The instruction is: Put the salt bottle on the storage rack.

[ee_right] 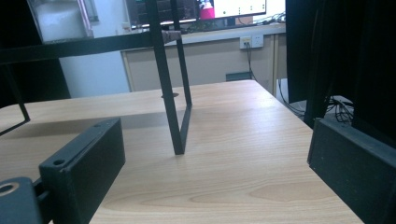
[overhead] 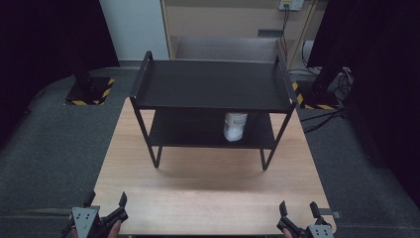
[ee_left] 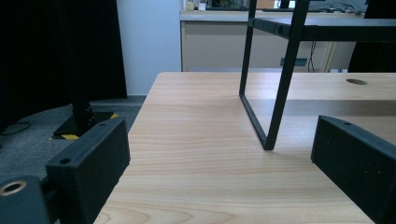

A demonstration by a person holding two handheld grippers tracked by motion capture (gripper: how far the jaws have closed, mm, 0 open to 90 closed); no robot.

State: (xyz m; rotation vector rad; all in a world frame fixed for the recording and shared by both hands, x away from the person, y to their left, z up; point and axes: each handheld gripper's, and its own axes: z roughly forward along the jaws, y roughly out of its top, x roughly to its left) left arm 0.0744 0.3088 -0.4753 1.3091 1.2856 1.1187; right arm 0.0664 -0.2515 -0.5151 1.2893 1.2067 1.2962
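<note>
Right claw [overhead: 298, 209]: mine, jaws apart, empty.
White plastic jar [overhead: 234, 126]: upright on black metal rack's lower shelf [overhead: 198, 134], ahead-left; nearer this claw.

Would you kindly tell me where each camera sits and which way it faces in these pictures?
High view: above the near edge, looking forward and down on the wooden table, black two-tier rack and white container; both hand-held grippers, left and right, show at the bottom.
Left gripper view: low over the table's near left edge, facing the rack's leg; its open jaws show.
Right gripper view: low at the near right, facing another rack leg; its open jaws show.
Shared: all three show table and rack.
</note>
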